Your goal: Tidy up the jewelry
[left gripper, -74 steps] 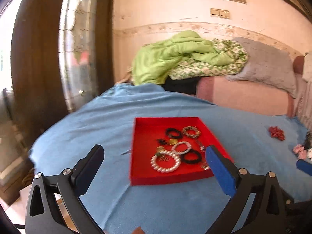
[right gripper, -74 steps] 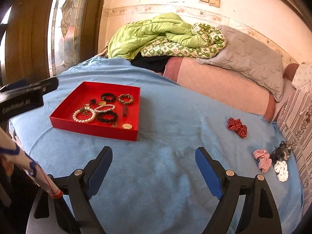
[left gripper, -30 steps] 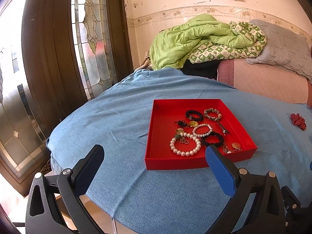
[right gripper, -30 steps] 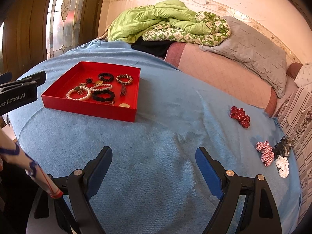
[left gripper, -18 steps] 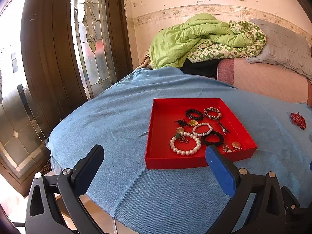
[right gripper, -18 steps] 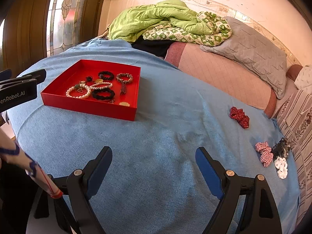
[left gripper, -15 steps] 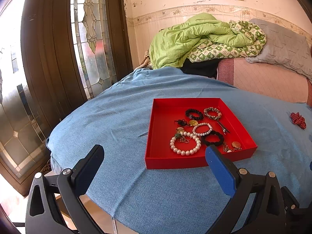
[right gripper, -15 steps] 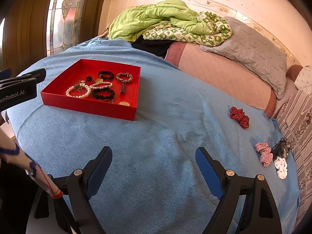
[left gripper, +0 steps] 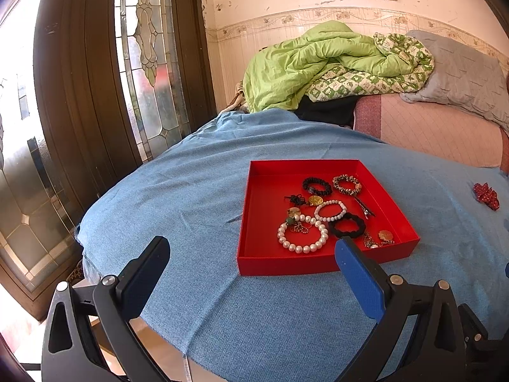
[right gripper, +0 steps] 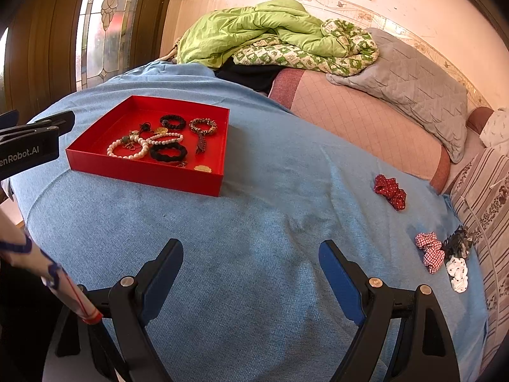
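A shallow red tray [left gripper: 264, 222] [right gripper: 95, 146] lies on the blue bedspread and holds several bracelets, hair ties and small charms, among them a large pearl bracelet [left gripper: 302, 234] and a black scrunchie [left gripper: 346, 225]. My left gripper [left gripper: 251, 259] hovers open just before the tray's near edge, nothing between its fingers. My right gripper [right gripper: 251, 256] stands open over bare blue cloth, well right of the tray. A red dotted scrunchie [right gripper: 389, 191] lies alone on the cloth to the right. Further right a small heap has a red checked scrunchie [right gripper: 431, 251], a white one [right gripper: 458, 273] and a dark clip [right gripper: 459, 240].
A green quilt [right gripper: 254, 35] and a grey pillow [right gripper: 413, 86] are piled at the back on a pink mattress cover [right gripper: 359, 117]. A dark wooden door with leaded glass [left gripper: 143, 63] stands left. The bedspread's edge [left gripper: 187, 355] drops off below my left gripper. A sleeve [right gripper: 38, 264] shows at lower left.
Since the earliest frames the left gripper's view has swung so the tray sits more to the right. Over the last second neither gripper has moved and both stay open.
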Motion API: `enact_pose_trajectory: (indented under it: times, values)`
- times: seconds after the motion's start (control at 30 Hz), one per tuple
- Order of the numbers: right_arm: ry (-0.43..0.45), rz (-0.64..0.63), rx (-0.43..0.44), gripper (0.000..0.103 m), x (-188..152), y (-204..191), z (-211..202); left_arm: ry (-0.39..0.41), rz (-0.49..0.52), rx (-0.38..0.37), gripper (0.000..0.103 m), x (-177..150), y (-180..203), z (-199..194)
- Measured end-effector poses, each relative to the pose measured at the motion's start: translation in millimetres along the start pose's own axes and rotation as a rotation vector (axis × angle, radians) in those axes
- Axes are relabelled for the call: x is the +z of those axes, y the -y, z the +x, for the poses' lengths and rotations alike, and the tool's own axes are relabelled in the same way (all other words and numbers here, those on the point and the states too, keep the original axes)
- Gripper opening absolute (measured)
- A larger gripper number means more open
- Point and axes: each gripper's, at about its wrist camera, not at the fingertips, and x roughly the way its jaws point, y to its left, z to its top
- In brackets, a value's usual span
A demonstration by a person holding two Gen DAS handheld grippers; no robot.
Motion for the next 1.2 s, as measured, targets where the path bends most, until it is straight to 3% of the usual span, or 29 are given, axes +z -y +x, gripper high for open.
enact_pose_trajectory:
  times: [1.03, 1.13, 1.2]
  values:
    - [-0.012, 0.007, 0.006, 0.090, -3, 11, 4, -0.008, 0.009, 0.000, 0.103, -3, -1, 1]
    - [-0.017, 0.048, 0.011, 0.090, -2, 20, 4, -0.007, 0.032, 0.035, 0.103, -7, 3, -2]
    - [-0.021, 0.083, 0.006, 0.090, -3, 29, 3, -0.018, 0.052, 0.004, 0.103, -9, 7, -3]
